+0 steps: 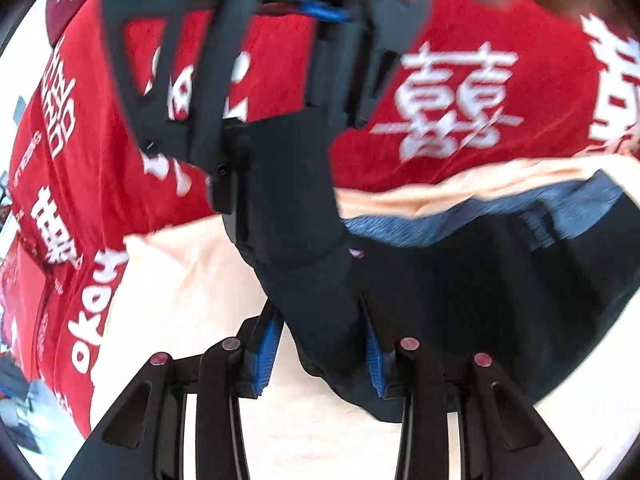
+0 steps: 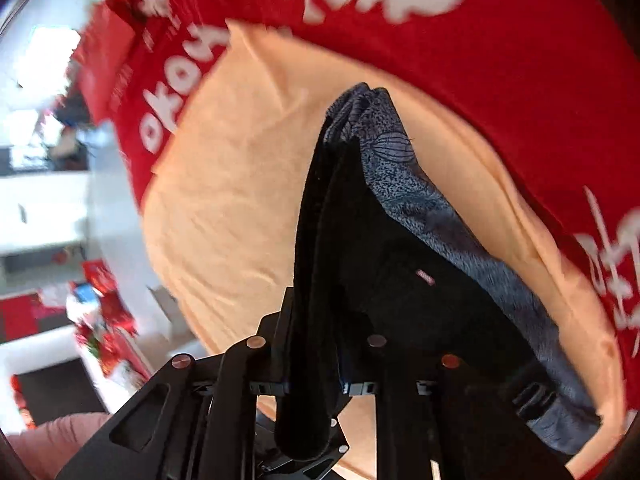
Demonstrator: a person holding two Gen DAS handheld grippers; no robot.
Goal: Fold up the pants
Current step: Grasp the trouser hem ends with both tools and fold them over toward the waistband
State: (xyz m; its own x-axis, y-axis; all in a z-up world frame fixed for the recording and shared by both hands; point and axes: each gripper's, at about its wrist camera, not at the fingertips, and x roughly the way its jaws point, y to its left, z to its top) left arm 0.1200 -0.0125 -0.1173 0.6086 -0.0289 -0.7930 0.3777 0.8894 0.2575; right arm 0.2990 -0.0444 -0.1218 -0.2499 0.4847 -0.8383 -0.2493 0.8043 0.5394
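**Both grippers clamped, one crossing in front of the other**

Your left gripper (image 1: 322,354) points forward with its blue-padded fingers (image 1: 264,354) standing somewhat apart, a thick fold of the black pants (image 1: 460,280) pinched between them. Your right gripper (image 2: 316,368) has its fingers drawn much closer together, squeezing a bunched edge of the same garment that hangs down past the fingertips. In the left wrist view, your right gripper appears from above, tilted and blurred, crossing just ahead of the left one, its black frame and a blue part showing. Both views are tilted, so your wrists are rolled rather than level.
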